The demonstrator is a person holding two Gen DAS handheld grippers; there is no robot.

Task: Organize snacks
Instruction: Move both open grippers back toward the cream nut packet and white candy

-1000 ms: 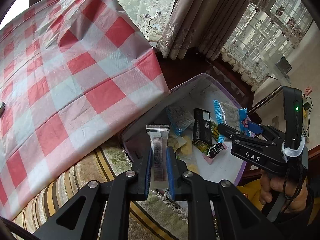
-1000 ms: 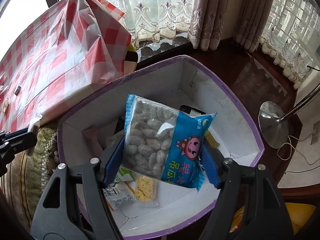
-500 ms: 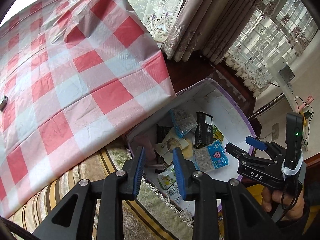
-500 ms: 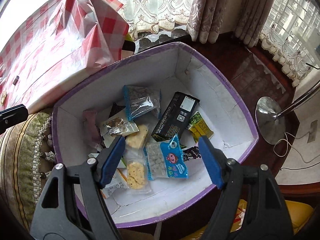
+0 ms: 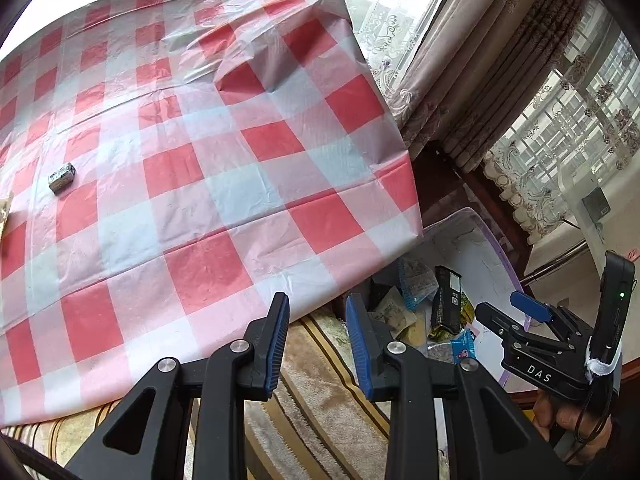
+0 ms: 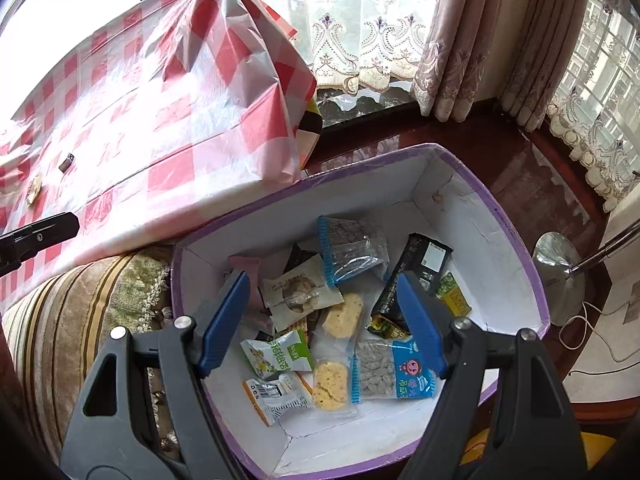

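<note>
both our grippers are empty, left gripper (image 5: 318,336) with jaws parted, right gripper (image 6: 322,320) spread wide above the purple-rimmed box (image 6: 516,236) of snack packets. next we judge: fetch the small wrapped candy (image 5: 62,176) at the tablecloth's (image 5: 208,168) left.

Left hand-held gripper (image 5: 316,336) and right hand-held gripper (image 6: 322,320) both angle downward, jaws apart, empty.

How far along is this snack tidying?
Mostly done, it seems: the box already holds many packets, among them a blue peanut bag and a black bar. Nothing is in hand: the left gripper and right gripper are both open and empty. Left on the tablecloth: a small foil sweet and another item at the edge.
</note>
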